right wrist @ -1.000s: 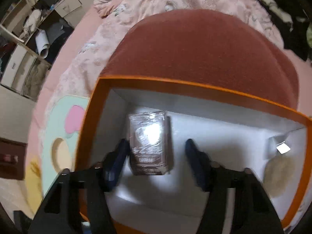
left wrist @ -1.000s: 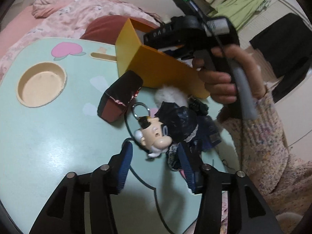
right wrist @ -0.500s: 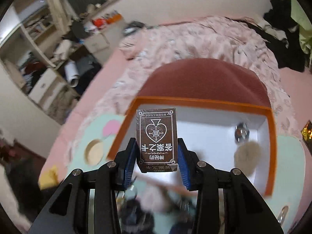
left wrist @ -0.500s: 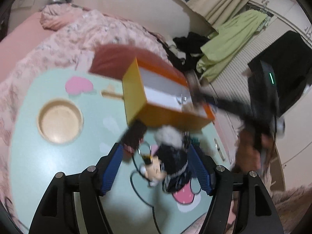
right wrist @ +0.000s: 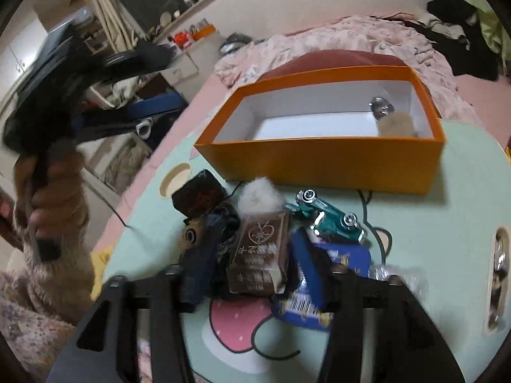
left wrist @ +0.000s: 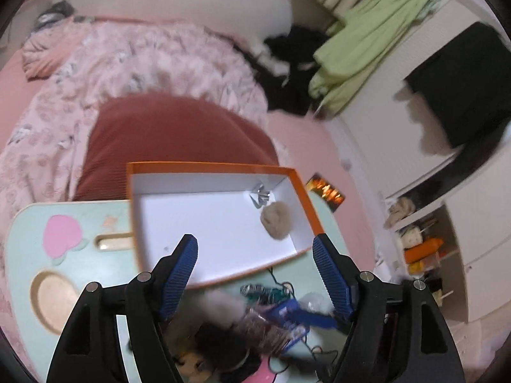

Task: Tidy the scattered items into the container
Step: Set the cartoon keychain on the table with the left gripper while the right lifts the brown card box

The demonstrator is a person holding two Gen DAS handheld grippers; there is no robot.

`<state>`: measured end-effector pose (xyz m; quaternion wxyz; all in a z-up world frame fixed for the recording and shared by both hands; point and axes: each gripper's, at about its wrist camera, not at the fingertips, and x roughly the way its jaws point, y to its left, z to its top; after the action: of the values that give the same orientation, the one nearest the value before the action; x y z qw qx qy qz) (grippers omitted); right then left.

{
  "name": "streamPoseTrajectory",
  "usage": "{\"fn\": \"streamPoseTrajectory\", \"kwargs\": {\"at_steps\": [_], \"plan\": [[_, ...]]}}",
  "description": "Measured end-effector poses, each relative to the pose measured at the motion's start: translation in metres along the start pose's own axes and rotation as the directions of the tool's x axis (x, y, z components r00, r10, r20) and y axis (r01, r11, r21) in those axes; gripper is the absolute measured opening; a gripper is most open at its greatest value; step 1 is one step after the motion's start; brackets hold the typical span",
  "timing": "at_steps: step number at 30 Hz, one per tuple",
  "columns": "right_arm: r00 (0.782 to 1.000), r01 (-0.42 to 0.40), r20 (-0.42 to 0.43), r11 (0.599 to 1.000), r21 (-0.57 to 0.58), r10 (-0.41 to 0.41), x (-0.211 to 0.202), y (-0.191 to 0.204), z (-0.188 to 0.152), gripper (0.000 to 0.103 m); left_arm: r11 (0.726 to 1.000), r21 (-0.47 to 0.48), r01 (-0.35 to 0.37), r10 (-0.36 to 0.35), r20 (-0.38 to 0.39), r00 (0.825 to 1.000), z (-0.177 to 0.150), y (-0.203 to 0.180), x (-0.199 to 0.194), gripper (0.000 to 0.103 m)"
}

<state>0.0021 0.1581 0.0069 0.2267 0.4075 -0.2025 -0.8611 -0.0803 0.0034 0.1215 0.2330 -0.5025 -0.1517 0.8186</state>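
Observation:
The orange box [right wrist: 322, 159] with a white inside stands at the back of the mint table [right wrist: 447, 223]; it holds a beige pompom [right wrist: 397, 124] and a metal piece [right wrist: 380, 103]. My right gripper [right wrist: 252, 274] is open around a brown card box [right wrist: 258, 255] lying on the pile of items. A green toy car [right wrist: 329, 217], white pompom [right wrist: 258, 196], blue tin [right wrist: 319, 287] and dark pouch [right wrist: 198, 193] lie nearby. My left gripper [left wrist: 255, 274] is open and empty above the orange box [left wrist: 223, 217].
A red cushion [left wrist: 166, 140] and pink bedding [left wrist: 127, 63] lie behind the table. The table has a round cup recess [left wrist: 54, 296] at its left. A black cable [right wrist: 274, 356] crosses the table front. Shelves [left wrist: 421, 249] stand to the right.
My right gripper carried the brown card box out of the orange box back to the pile and opened. My left gripper rose from the pile to over the box, still open.

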Motion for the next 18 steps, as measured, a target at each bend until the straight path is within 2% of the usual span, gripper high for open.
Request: {"fn": "streamPoseTrajectory", "kwargs": {"at_steps": [3, 6, 9, 12, 14, 15, 16, 18], "plan": [[0.998, -0.038, 0.058, 0.999, 0.036, 0.035, -0.013, -0.007, -0.002, 0.068, 0.999, -0.014, -0.05, 0.048, -0.105, 0.993, 0.021, -0.014, 0.043, 0.074], [0.996, -0.067, 0.072, 0.995, 0.081, 0.061, -0.014, -0.018, 0.001, 0.068, 0.995, -0.049, -0.089, 0.077, -0.212, 0.974, 0.039, -0.019, 0.095, 0.073], [0.995, -0.086, 0.065, 0.988, 0.127, 0.078, -0.014, -0.03, 0.001, 0.068, 0.989, -0.057, -0.133, 0.113, -0.273, 0.955, 0.048, -0.022, 0.13, 0.057], [0.994, -0.096, 0.068, 0.982, 0.164, 0.085, -0.014, -0.041, -0.001, 0.068, 0.987, -0.05, -0.154, 0.134, -0.28, 0.951, 0.052, -0.025, 0.152, 0.05], [0.993, -0.102, 0.071, 0.978, 0.179, 0.091, -0.015, -0.046, -0.002, 0.068, 0.986, -0.051, -0.157, 0.138, -0.268, 0.953, 0.052, -0.026, 0.159, 0.03], [0.993, -0.106, 0.071, 0.977, 0.185, 0.094, -0.015, -0.048, -0.004, 0.068, 0.988, -0.048, -0.147, 0.13, -0.265, 0.955, 0.052, -0.027, 0.161, 0.012], [0.993, -0.109, 0.07, 0.975, 0.192, 0.097, -0.015, -0.049, -0.004, 0.068, 0.99, -0.035, -0.133, 0.12, -0.261, 0.958, 0.051, -0.029, 0.162, 0.005], [0.992, -0.113, 0.069, 0.973, 0.2, 0.101, -0.015, -0.052, -0.006, 0.068, 0.991, -0.004, -0.134, 0.129, -0.239, 0.962, 0.047, -0.032, 0.159, 0.002]]}}
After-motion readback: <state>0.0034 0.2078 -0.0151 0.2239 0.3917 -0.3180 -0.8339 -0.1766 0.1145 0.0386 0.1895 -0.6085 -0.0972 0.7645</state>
